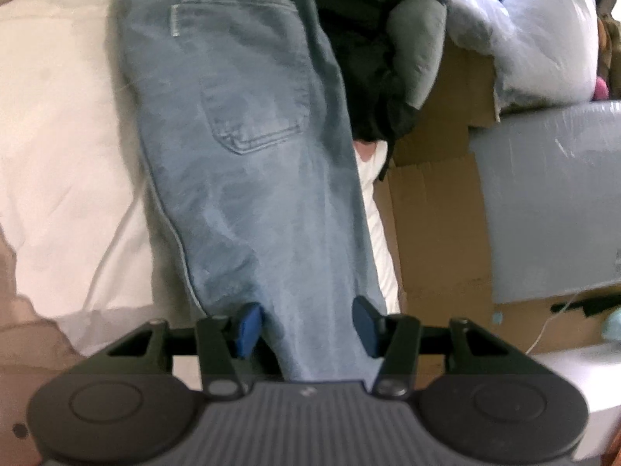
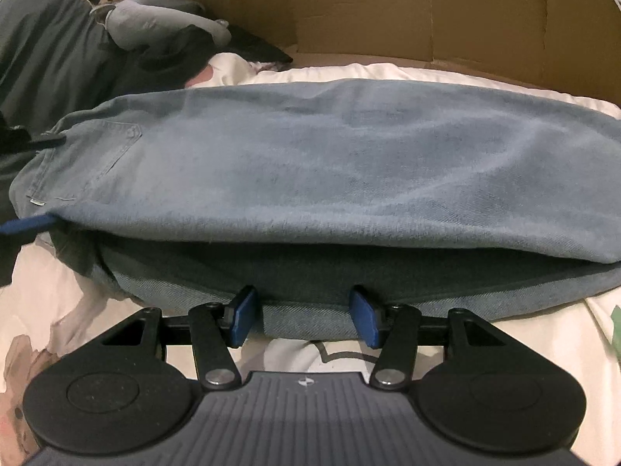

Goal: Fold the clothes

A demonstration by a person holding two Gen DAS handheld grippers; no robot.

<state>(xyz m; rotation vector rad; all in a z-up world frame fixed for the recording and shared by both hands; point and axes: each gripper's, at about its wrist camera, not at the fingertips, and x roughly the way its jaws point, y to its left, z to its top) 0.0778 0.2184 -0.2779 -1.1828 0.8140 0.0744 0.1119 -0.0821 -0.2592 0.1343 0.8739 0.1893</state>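
The blue jeans [image 1: 248,163] lie folded lengthwise on the white bedding [image 1: 58,147], back pocket facing up. The left gripper [image 1: 306,328] has a bunch of denim running between its blue pads [image 1: 248,326], which press on it from both sides. The right gripper [image 2: 304,316] clamps the lower layer's edge (the top layer sags over it). Dark clothes [image 2: 58,50] sit beyond, cardboard [image 2: 388,11] behind.

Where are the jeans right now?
The jeans lie folded lengthwise on the white bedding, filling the middle of both wrist views, with dark clothing at their pocket end and cardboard beyond them.
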